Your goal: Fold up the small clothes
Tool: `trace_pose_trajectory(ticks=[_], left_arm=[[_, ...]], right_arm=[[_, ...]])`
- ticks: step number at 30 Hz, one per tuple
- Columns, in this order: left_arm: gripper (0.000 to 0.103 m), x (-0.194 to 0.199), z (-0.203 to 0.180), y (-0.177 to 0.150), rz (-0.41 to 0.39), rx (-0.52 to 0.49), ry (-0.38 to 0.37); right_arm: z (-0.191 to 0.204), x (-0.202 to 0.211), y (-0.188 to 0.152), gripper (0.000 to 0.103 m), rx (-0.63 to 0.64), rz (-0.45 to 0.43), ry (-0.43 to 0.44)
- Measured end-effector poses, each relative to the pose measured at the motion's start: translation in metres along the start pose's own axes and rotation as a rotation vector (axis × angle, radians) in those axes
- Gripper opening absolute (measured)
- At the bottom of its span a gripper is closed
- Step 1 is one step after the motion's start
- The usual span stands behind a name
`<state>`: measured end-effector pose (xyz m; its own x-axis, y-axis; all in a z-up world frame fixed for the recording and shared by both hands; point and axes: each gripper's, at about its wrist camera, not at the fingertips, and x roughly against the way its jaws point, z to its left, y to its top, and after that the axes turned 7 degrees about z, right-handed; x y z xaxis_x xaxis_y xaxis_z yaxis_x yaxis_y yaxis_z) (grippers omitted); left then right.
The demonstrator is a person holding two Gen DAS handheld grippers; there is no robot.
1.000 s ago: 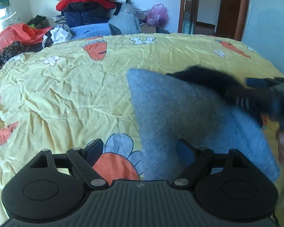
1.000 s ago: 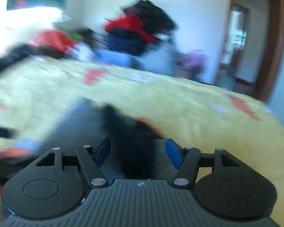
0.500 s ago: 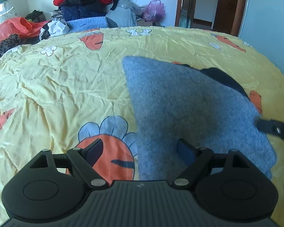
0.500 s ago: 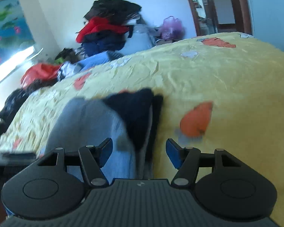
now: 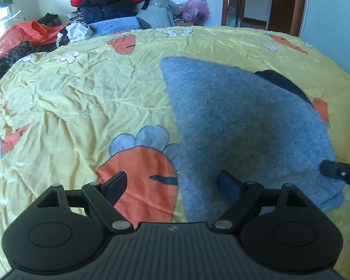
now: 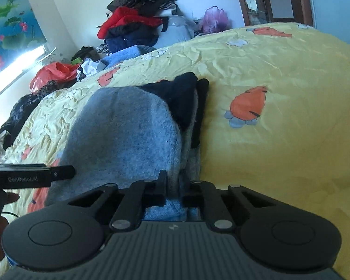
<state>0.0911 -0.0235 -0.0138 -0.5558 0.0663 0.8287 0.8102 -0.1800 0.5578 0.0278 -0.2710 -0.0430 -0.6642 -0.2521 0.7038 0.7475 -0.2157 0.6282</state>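
Observation:
A grey-blue knit garment (image 5: 233, 121) (image 6: 128, 135) lies flat on the yellow carrot-print bed cover (image 5: 81, 93) (image 6: 280, 70). Its dark navy part (image 5: 280, 81) (image 6: 182, 93) shows at the far end. My left gripper (image 5: 172, 182) (image 6: 46, 173) is open and hovers over the garment's near left edge, with one finger above the cloth and one above a printed carrot. My right gripper (image 6: 176, 184) (image 5: 338, 172) is at the garment's near right edge. Its jaws are closing, and a fold of the grey-blue cloth is pinched between them.
A tall heap of red, black and blue clothes (image 5: 109, 2) (image 6: 137, 16) stands beyond the bed's far side. A red plastic bag (image 5: 18, 32) and a purple bag (image 5: 196, 5) flank it. A doorway (image 5: 256, 0) opens at the back right. A hand (image 6: 2, 205) holds the left gripper.
The right gripper has swung down to the garment's near right edge, and its open jaws have come together on the cloth. The navy part now lies flat at the far end.

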Motion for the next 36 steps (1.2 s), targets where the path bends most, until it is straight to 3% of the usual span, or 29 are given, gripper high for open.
trace_pose_trajectory(ticks=[4,9,11,13,17,20,21,22,23,26,29,32,36], left_arm=[[0.086,0.0,0.008,-0.002,0.003,-0.001,0.021],[0.086,-0.002,0.014,-0.004,0.013,0.015,-0.042],[0.086,-0.003,0.018,-0.004,0.024,0.031,-0.113],[0.086,-0.007,0.025,-0.003,0.044,0.067,-0.204],[0.086,-0.019,0.032,-0.005,0.066,0.131,-0.377],[0.084,-0.02,0.03,-0.009,0.04,0.123,-0.435],[0.084,-0.021,0.03,-0.011,0.033,0.134,-0.465],[0.074,-0.022,0.03,-0.012,0.026,0.147,-0.487],[0.049,-0.023,0.03,-0.012,0.029,0.154,-0.5],[0.019,-0.026,0.032,-0.011,0.031,0.173,-0.466],[0.014,-0.015,0.034,-0.012,-0.001,0.163,-0.433],[0.014,-0.001,0.034,-0.015,-0.032,0.104,-0.374],[0.016,0.002,0.021,-0.018,-0.023,-0.018,-0.302]], right_arm=[[0.003,0.013,-0.006,0.015,0.012,0.015,0.04],[0.0,0.01,-0.007,0.017,0.041,0.046,-0.012],[-0.002,0.013,-0.004,0.03,0.04,0.022,-0.03],[-0.002,0.018,-0.001,0.058,0.048,-0.015,-0.067],[-0.013,0.005,0.004,0.057,0.04,0.039,-0.011],[-0.015,-0.002,0.002,0.056,0.055,0.057,0.017],[-0.013,-0.002,0.002,0.049,0.054,0.066,0.03],[-0.012,-0.003,0.001,0.038,0.049,0.077,0.053],[-0.01,-0.005,0.0,0.035,0.041,0.085,0.07],[-0.003,-0.006,-0.001,0.024,0.043,0.076,0.056],[0.002,0.001,0.001,0.021,0.024,0.056,0.066],[0.006,0.014,-0.001,0.02,0.025,0.049,0.132],[0.015,0.013,-0.007,0.022,0.099,0.083,0.082]])
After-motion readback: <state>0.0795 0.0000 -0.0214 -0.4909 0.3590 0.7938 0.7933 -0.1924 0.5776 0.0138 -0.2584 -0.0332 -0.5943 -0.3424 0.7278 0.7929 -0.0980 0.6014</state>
